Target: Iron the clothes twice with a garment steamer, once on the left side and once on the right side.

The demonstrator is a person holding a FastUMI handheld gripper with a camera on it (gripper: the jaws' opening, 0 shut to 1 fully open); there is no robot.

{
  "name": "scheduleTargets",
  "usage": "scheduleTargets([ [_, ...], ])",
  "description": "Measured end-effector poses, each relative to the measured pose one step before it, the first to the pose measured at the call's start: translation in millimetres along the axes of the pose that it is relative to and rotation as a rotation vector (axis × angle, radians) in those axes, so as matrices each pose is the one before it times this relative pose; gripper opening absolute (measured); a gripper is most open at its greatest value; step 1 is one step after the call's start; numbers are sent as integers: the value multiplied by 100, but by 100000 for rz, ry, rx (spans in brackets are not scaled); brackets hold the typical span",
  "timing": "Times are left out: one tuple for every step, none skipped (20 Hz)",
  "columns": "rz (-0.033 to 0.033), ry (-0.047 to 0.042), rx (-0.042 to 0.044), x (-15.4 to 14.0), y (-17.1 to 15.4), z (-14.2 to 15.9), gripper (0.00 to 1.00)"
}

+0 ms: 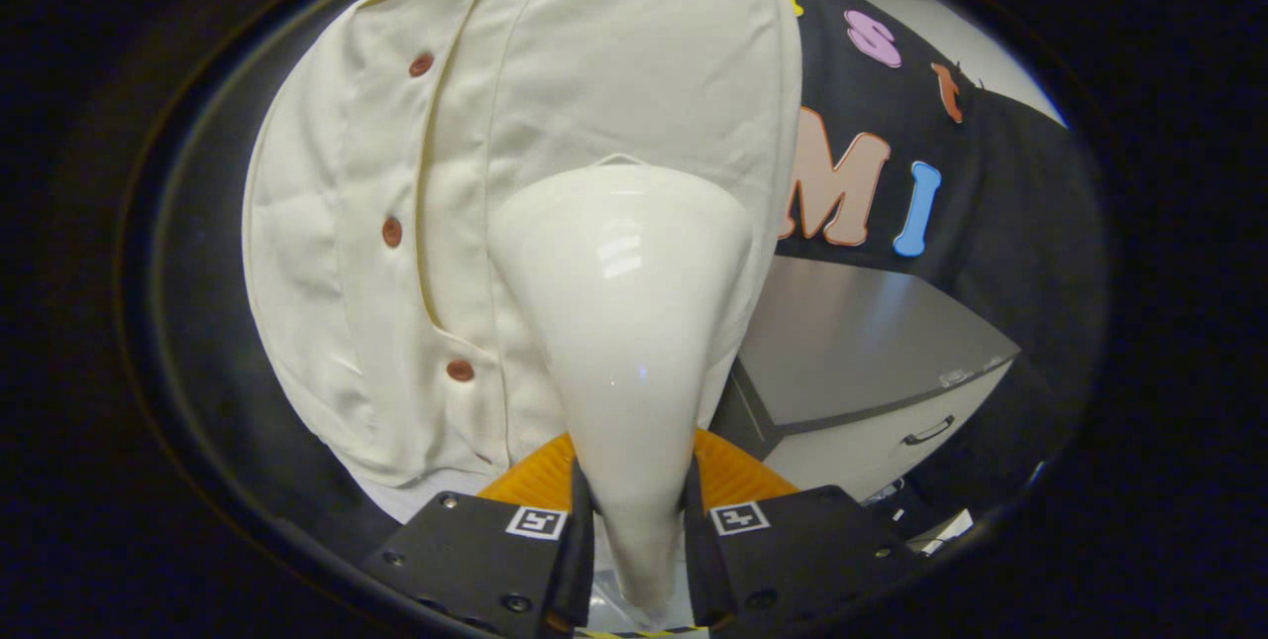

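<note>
Between hand-held gripper (637,540) fingers — steamer (624,322) clamped, against shirt (515,154)

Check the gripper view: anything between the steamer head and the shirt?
Nothing. The gripper is shut on the steamer, whose wide head lies against the shirt, right of the button placket.

The tool (637,530) clamps the narrow handle of a glossy white garment steamer (624,322), both fingers pressing it. Its wide head meets a cream buttoned shirt (396,173) hanging ahead. A grey cabinet (872,362) stands beside.
</note>
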State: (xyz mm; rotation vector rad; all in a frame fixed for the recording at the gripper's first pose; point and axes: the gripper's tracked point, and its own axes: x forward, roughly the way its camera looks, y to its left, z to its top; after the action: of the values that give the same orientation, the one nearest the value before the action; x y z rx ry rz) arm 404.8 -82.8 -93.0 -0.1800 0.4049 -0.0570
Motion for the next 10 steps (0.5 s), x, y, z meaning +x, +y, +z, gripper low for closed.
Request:
scheduleTargets([
  [-133,934,208,256,96,-628,38],
  [-57,895,84,220,161,-599,38],
  [-175,816,-52,175,176,-657,38],
  [-228,1274,-206,281,70,-641,38],
  [-78,1202,-198,302,165,-703,38],
  [153,1443,149,215,284,-700,38],
  [319,860,929,227,316,-780,38],
  [585,1212,600,467,132,-542,38],
  [362,1268,556,217,49,-763,39],
  [329,1614,329,234,-17,-852,39],
])
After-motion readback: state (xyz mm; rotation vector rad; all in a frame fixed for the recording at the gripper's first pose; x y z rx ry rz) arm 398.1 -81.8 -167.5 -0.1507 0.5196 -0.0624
